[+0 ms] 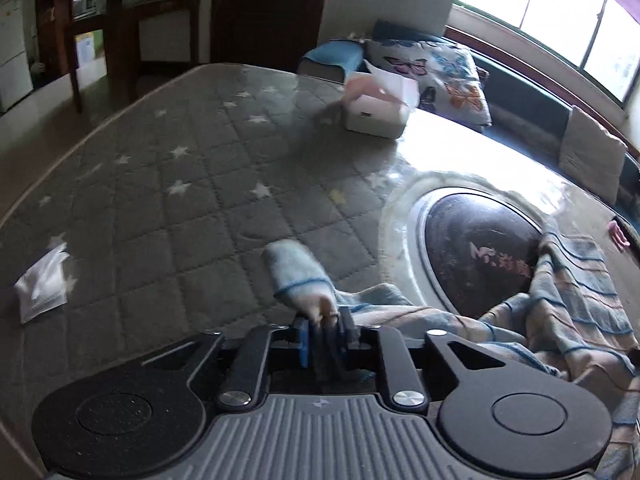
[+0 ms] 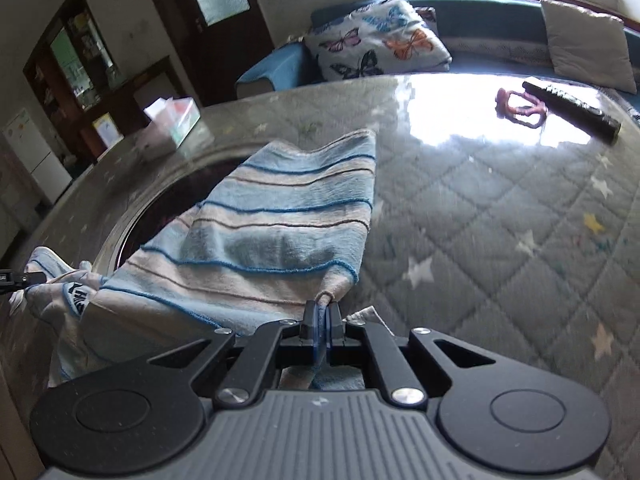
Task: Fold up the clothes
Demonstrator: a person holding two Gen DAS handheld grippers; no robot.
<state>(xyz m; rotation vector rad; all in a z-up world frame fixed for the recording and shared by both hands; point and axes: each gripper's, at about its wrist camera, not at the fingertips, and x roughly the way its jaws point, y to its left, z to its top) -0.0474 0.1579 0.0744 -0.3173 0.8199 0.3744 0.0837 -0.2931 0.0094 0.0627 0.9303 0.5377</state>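
A blue and beige striped cloth (image 2: 280, 216) lies over the glass-topped table (image 2: 480, 208), partly covering a dark round inset (image 1: 476, 248). My left gripper (image 1: 324, 320) is shut on one end of the cloth (image 1: 568, 292), and a folded corner sticks up past its fingers. My right gripper (image 2: 322, 316) is shut on another corner of the cloth, which stretches away from it to the left. The left gripper's tip (image 2: 24, 278) shows at the far left edge of the right wrist view, holding the cloth's other end.
A tissue box (image 1: 376, 112) stands at the table's far side. A white packet (image 1: 42, 284) lies at the left. A black remote (image 2: 572, 110) and a pink hair tie (image 2: 520, 106) lie far right. A bench with butterfly cushions (image 2: 380, 44) runs behind the table.
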